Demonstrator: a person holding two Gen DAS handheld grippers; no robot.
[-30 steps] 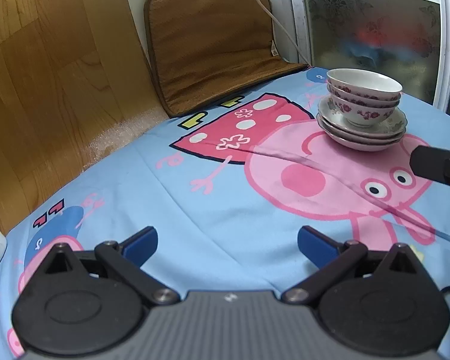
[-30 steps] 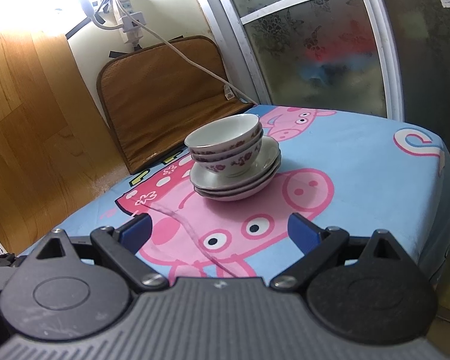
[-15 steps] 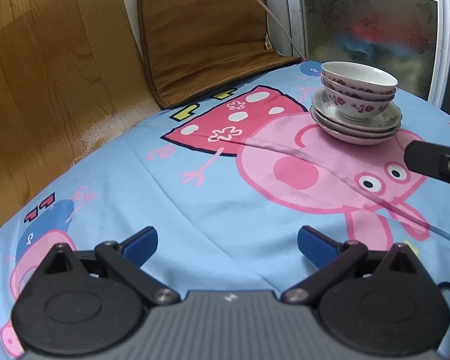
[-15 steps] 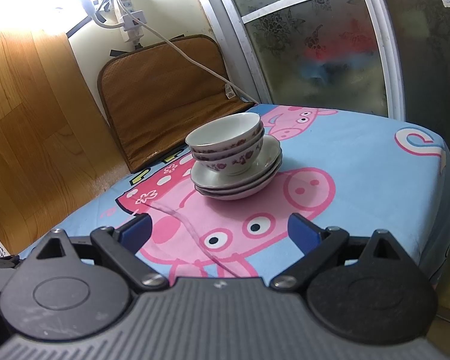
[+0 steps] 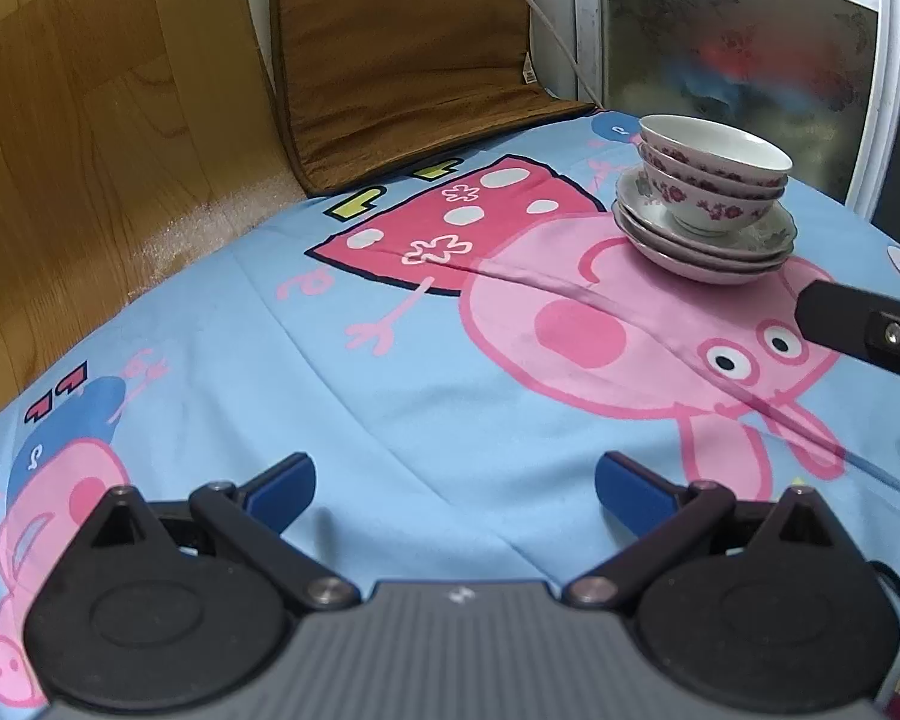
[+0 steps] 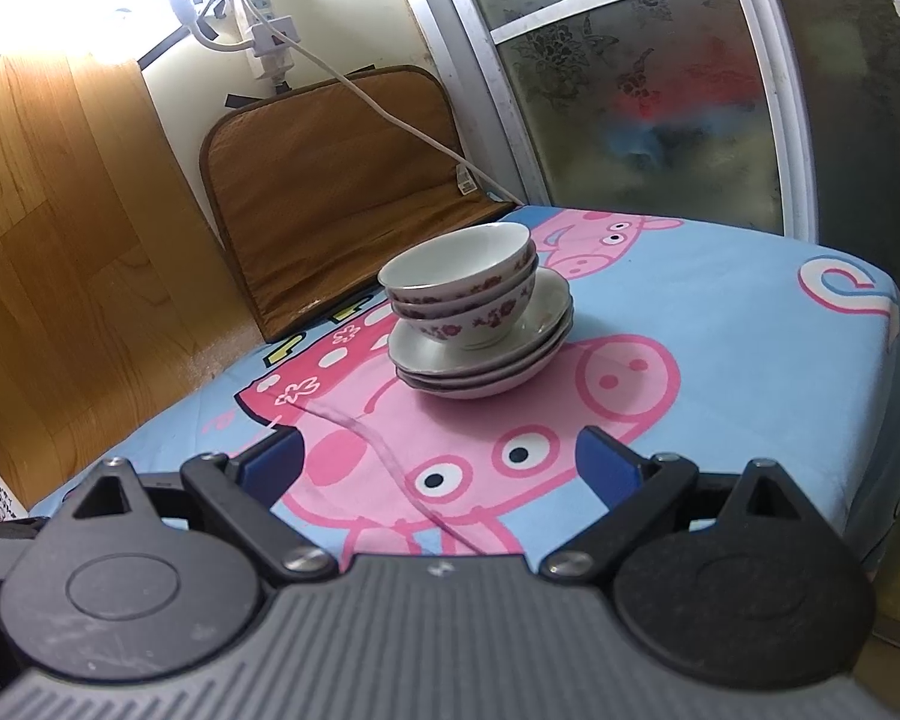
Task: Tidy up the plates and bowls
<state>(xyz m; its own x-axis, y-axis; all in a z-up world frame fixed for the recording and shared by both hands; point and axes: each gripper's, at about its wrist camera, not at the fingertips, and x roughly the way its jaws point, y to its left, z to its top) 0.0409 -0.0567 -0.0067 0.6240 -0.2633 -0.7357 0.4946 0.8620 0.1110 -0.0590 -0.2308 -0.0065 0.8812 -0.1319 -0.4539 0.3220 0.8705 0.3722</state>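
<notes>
Three nested bowls (image 6: 465, 285) sit on a stack of plates (image 6: 486, 360) toward the far edge of the desk (image 5: 390, 396), which wears a blue cartoon-pig cloth. The left gripper (image 5: 455, 483) and the right gripper (image 6: 439, 463) both hover spread and empty, well short of the stack.

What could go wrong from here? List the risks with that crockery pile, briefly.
1. The bowls sit nested on the stacked plates, so the pile is tall; a nudge from either open gripper could topple it.
2. The stack rests on a wrinkled cartoon cloth; snagging a fold might drag it.
3. The right gripper faces the stack and could bump the plate rims if it goes in low.
</notes>
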